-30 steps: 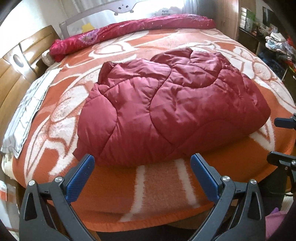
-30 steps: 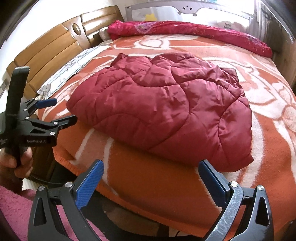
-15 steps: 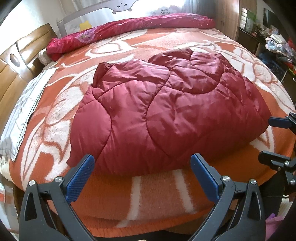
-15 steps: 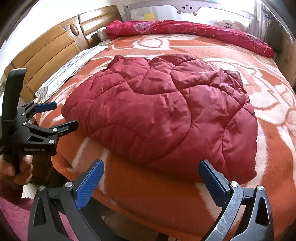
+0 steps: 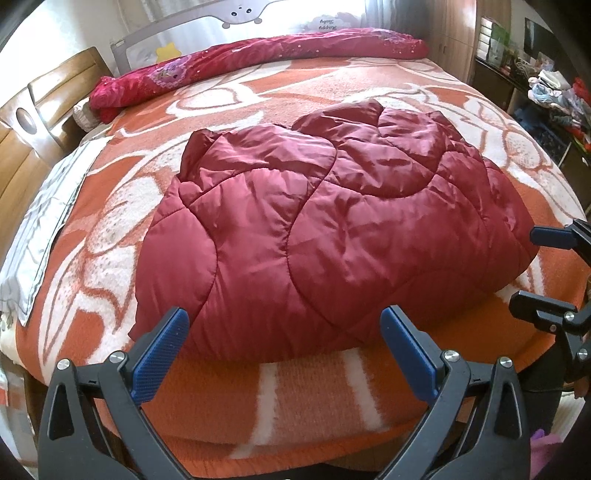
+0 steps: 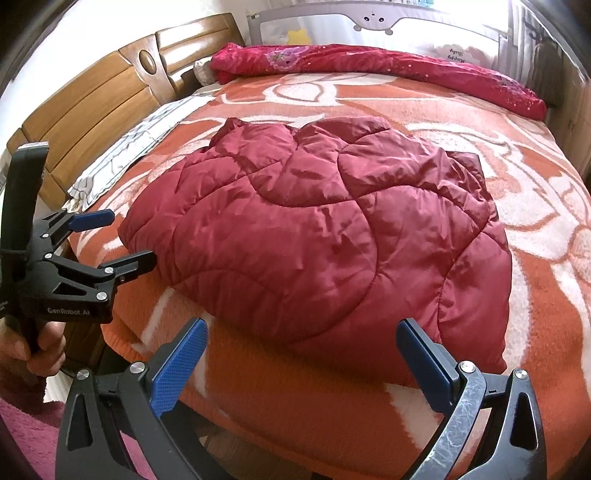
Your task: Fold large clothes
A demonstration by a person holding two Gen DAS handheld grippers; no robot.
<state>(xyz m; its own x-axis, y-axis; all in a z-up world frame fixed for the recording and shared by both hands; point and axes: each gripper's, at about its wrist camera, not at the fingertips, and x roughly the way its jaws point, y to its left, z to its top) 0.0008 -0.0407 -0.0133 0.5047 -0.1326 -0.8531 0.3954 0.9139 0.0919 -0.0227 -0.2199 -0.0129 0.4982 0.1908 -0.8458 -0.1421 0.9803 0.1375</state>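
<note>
A dark red quilted padded garment point(image 5: 332, 229) lies folded in a thick bundle on the orange and white blanket point(image 5: 314, 398) of a bed; it also shows in the right wrist view point(image 6: 325, 236). My left gripper point(image 5: 284, 354) is open and empty, just short of the bundle's near edge, above the bed's front edge. My right gripper point(image 6: 303, 362) is open and empty, close to the bundle's near right corner. The right gripper shows at the right edge of the left wrist view point(image 5: 543, 273), and the left gripper at the left of the right wrist view point(image 6: 110, 240), both open.
A red patterned quilt point(image 5: 258, 62) is rolled along the far side by a grey bed rail point(image 5: 240, 11). A wooden headboard point(image 6: 92, 99) and a grey-white pillowcase point(image 5: 40, 229) are on the left. Cluttered shelves point(image 5: 554, 96) stand at the right.
Both grippers have moved forward and a little higher toward the bundle, which now looks larger and nearer. Both stay open. The garment has not moved.
</note>
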